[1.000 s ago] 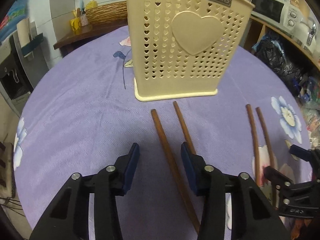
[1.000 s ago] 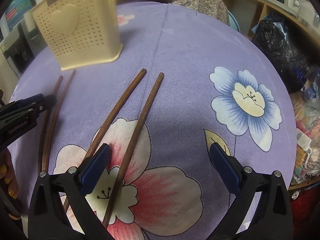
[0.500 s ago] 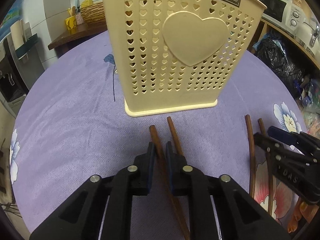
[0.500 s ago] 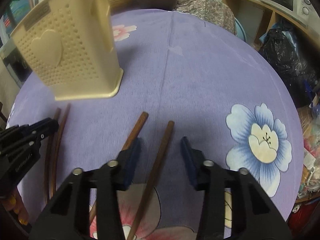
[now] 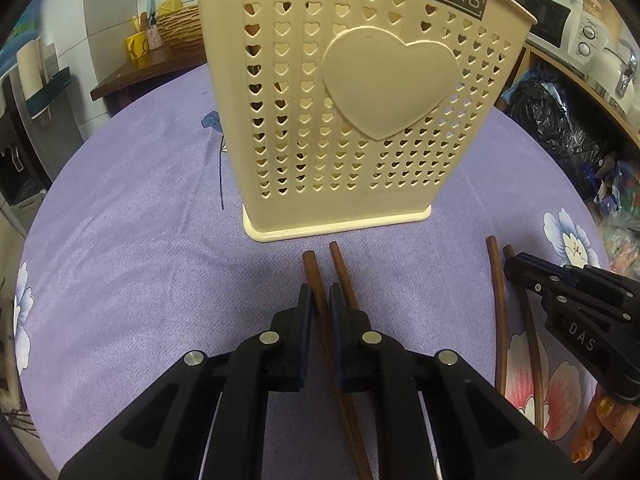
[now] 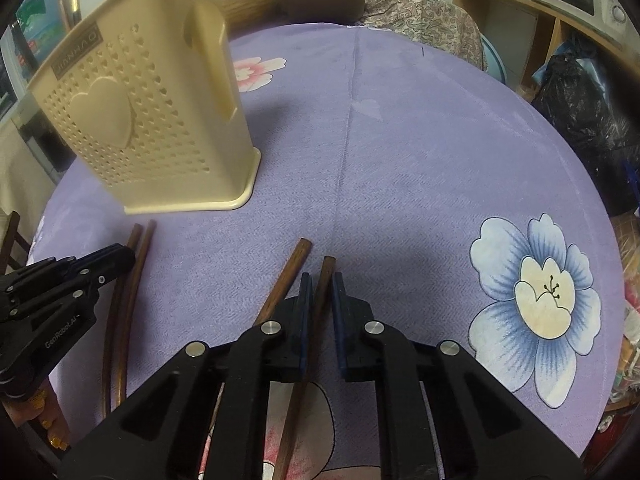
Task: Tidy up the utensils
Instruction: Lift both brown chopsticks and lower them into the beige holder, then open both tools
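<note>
A cream utensil holder with heart holes stands on the purple cloth; it also shows in the right wrist view. Two pairs of brown chopsticks lie in front of it. My left gripper is shut on one chopstick of the left pair; its mate lies just right of the fingers. My right gripper is shut on one chopstick of the right pair; its mate lies just left. The right gripper shows in the left wrist view, the left gripper in the right wrist view.
The round table has a purple floral cloth. A black bag and shelves with a microwave stand to the right. A wooden side table with a basket is at the back left.
Both grippers moved forward along the chopsticks and closed. The left closed on its chopstick by half a second ago; the right, then still open around its chopstick, has now shut on it.
</note>
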Action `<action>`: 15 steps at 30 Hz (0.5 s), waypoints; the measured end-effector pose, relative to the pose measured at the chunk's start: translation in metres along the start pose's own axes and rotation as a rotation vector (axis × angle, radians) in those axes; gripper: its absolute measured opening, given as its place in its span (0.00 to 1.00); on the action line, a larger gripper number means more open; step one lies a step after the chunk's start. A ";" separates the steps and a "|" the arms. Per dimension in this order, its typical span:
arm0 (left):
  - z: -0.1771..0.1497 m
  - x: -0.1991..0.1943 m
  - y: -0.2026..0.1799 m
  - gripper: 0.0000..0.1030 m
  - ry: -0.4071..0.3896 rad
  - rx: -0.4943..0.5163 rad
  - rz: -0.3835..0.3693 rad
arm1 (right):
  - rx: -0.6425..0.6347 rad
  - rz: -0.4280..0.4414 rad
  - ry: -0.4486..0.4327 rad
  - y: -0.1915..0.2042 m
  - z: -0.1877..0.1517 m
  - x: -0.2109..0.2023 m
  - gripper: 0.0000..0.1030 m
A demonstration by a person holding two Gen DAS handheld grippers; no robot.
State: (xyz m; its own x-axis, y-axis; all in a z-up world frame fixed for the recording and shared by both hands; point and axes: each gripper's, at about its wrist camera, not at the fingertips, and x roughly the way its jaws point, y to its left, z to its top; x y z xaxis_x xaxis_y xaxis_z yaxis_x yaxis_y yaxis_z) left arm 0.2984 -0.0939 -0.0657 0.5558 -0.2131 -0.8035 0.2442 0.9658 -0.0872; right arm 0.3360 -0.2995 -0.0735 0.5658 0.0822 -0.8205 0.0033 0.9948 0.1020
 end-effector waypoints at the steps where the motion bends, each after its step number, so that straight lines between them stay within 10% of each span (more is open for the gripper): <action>1: 0.000 -0.002 0.001 0.10 -0.002 -0.006 -0.009 | 0.002 0.010 -0.001 -0.002 0.001 0.000 0.10; 15: 0.003 -0.122 0.031 0.08 -0.280 -0.067 -0.148 | -0.028 0.193 -0.225 0.010 -0.007 -0.106 0.08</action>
State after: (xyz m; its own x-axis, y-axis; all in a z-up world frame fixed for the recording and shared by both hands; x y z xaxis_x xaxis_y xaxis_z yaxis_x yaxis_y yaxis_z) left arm 0.2404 -0.0385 0.0319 0.7172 -0.3755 -0.5871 0.2912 0.9268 -0.2370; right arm 0.2707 -0.2974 0.0104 0.7221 0.2579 -0.6419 -0.1434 0.9636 0.2257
